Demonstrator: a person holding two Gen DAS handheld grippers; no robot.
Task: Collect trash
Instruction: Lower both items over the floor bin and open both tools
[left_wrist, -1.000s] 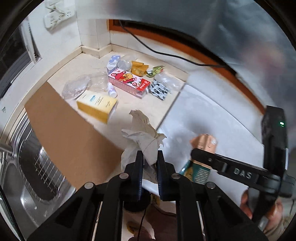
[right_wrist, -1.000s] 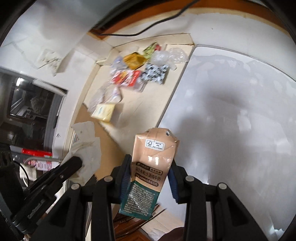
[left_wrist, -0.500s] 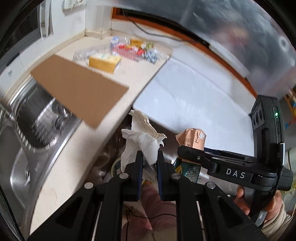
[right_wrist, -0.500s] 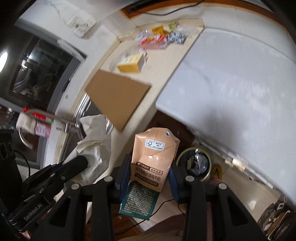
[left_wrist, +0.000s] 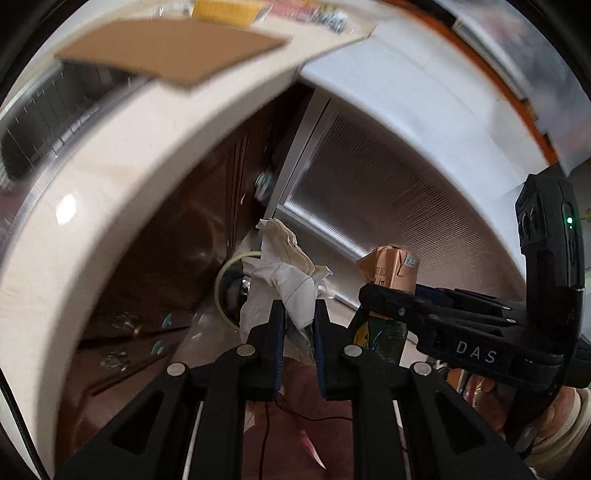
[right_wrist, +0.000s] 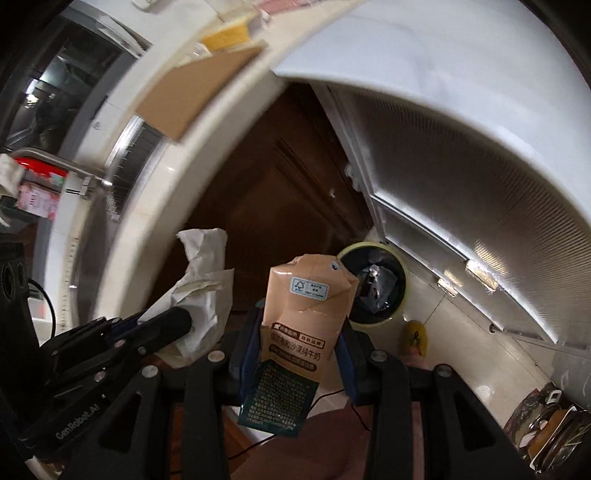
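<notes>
My left gripper (left_wrist: 298, 314) is shut on a crumpled white paper (left_wrist: 286, 269), which also shows in the right wrist view (right_wrist: 201, 284). My right gripper (right_wrist: 301, 332) is shut on a tan and green milk carton (right_wrist: 299, 325); in the left wrist view the carton (left_wrist: 393, 271) is to the right of the paper. Both are held off the counter, above the floor. A round bin with a pale yellow rim (right_wrist: 400, 269) stands on the floor below, trash inside; in the left wrist view the bin (left_wrist: 225, 271) is partly hidden behind the paper.
The cream counter edge (left_wrist: 110, 184) curves overhead, with a brown cardboard sheet (left_wrist: 173, 48) and more trash at the far end. Dark wooden cabinet doors (right_wrist: 266, 177) and a ribbed glass door (right_wrist: 461, 177) stand behind the bin. A sink (left_wrist: 48, 107) is at the left.
Both grippers have dropped from above the counter to below its edge, still holding the paper and the carton. The bin on the floor is now closer and larger.
</notes>
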